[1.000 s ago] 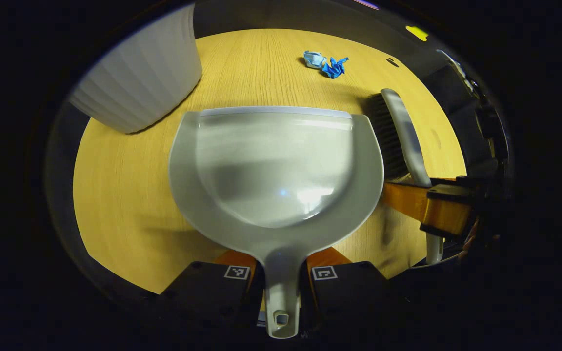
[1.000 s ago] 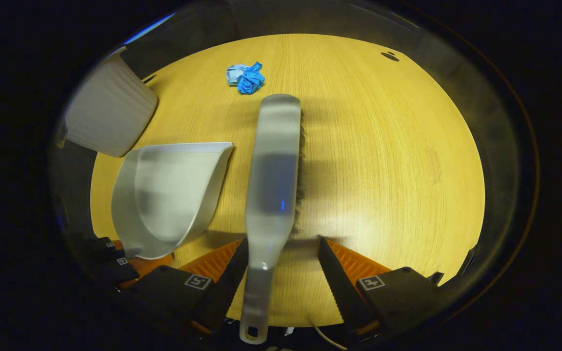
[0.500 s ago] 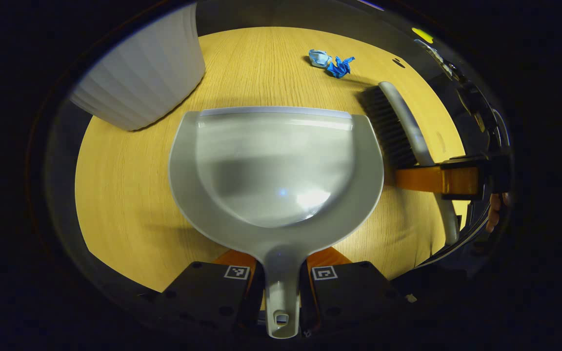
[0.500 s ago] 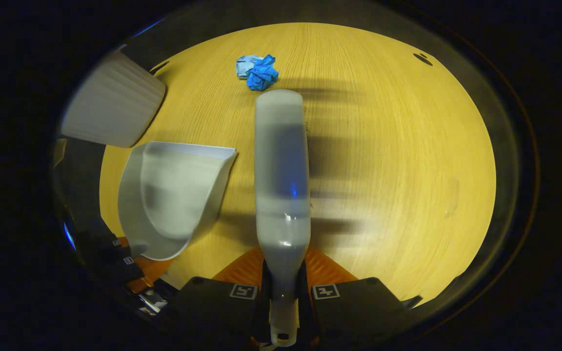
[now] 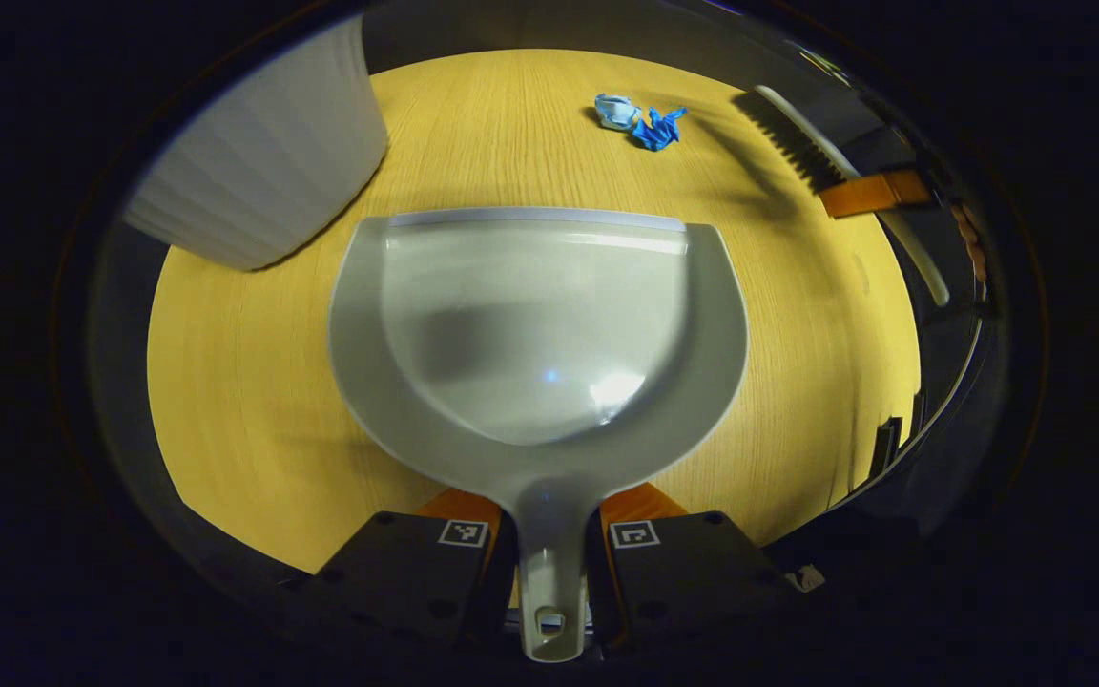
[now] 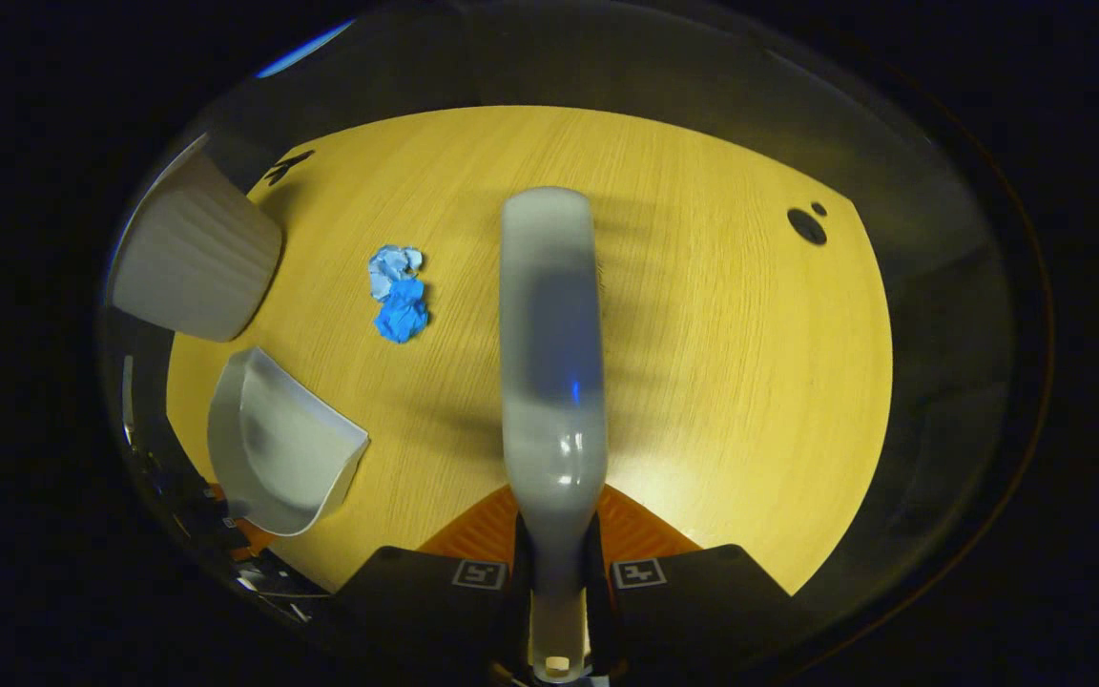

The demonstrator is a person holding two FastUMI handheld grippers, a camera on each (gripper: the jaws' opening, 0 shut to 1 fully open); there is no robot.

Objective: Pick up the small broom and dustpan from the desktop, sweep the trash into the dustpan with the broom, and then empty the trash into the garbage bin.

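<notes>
Left gripper view has my left tool [image 5: 549, 544] pinching the dustpan [image 5: 540, 324] by its handle, lip toward the blue crumpled trash [image 5: 640, 119] farther up the table [image 5: 244, 382]. My right tool [image 6: 557, 563] is clamped on the broom [image 6: 549, 334] handle, brush raised beside the trash. Both are in hand; I judge sweeping comes next: brush down behind the trash, pan lip close, white garbage bin [image 5: 263, 162] afterwards.
</notes>
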